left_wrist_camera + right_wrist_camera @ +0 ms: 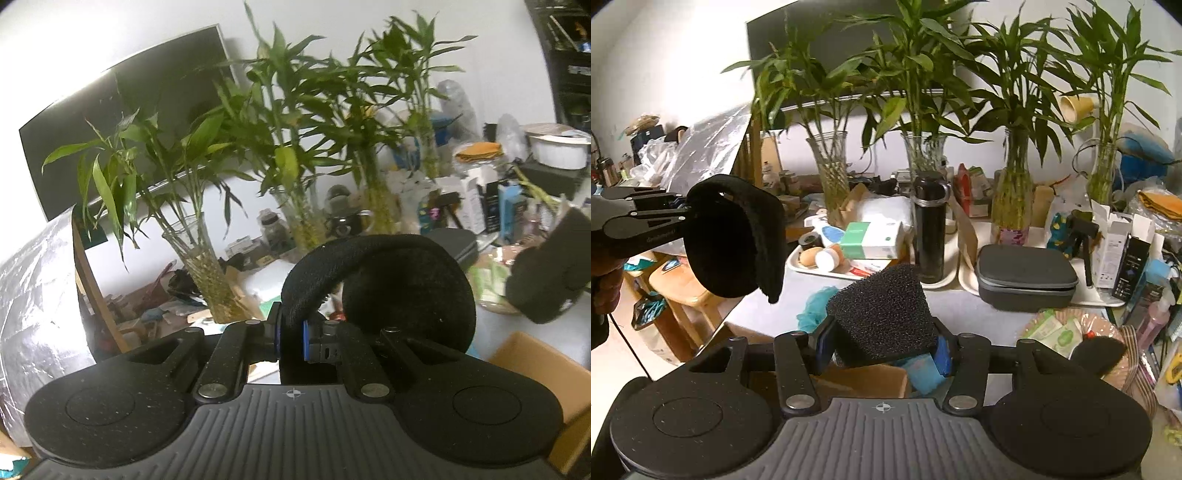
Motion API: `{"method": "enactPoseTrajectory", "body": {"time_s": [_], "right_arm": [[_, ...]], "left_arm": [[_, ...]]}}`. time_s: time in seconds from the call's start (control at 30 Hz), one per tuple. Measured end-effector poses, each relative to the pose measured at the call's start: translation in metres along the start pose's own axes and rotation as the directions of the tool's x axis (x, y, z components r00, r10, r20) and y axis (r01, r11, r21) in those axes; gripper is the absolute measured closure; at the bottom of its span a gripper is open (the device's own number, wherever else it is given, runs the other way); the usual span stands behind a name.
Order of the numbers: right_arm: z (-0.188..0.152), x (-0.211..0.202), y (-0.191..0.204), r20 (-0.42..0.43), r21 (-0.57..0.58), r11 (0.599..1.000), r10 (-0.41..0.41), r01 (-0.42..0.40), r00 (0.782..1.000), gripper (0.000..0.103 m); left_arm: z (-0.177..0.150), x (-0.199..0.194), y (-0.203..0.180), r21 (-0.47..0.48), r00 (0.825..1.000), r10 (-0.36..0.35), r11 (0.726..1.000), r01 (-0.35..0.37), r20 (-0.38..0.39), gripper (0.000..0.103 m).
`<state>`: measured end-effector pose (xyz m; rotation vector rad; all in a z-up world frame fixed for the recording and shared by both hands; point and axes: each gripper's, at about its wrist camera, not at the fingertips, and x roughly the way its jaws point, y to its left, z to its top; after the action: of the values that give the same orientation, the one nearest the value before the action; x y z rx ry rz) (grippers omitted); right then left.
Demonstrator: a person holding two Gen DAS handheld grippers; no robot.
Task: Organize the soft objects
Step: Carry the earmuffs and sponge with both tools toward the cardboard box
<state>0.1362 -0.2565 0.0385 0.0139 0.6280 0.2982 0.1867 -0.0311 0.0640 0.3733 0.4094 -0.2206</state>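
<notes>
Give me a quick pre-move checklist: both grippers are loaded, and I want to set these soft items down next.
1. Left gripper shut on black earmuffs: ok.
2. Right gripper clamped on black sponge: ok.
3. Earmuffs hanging clear of the table: ok.
4. Cardboard box beneath as drop spot: cannot tell, only its edge shows.
5. Black bottle and glass vases standing upright ahead: ok, keep clear.
</notes>
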Motion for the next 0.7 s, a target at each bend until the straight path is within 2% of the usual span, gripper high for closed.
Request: {"method": "enactPoseTrajectory", "body": {"time_s": [0.33, 0.63, 0.7], "right_arm": [[-0.014, -0.020, 0.014, -0.012, -0.013, 1.000, 0.024, -0.024, 1.000, 0.048], [-0.029, -0.029, 0.024, -0.042, -0.020, 0.999, 0.044, -0.045, 0.998, 0.048], [-0.032, -0.030, 0.026, -0.050, -0.026, 0.999, 0.045, -0.047, 0.998, 0.048]], "left_arm": [[-0.022, -0.032, -0.021, 0.005, 0.998, -0.061, 0.998, 0.061, -0.030, 0.092], [-0.055, -0.031, -0.038, -0.027, 0.987, -0.092, 0.996, 0.089, -0.129, 0.092], [-0.064, -0.028, -0.042, -0.037, 0.985, -0.102, 0.995, 0.098, -0.139, 0.088]]}}
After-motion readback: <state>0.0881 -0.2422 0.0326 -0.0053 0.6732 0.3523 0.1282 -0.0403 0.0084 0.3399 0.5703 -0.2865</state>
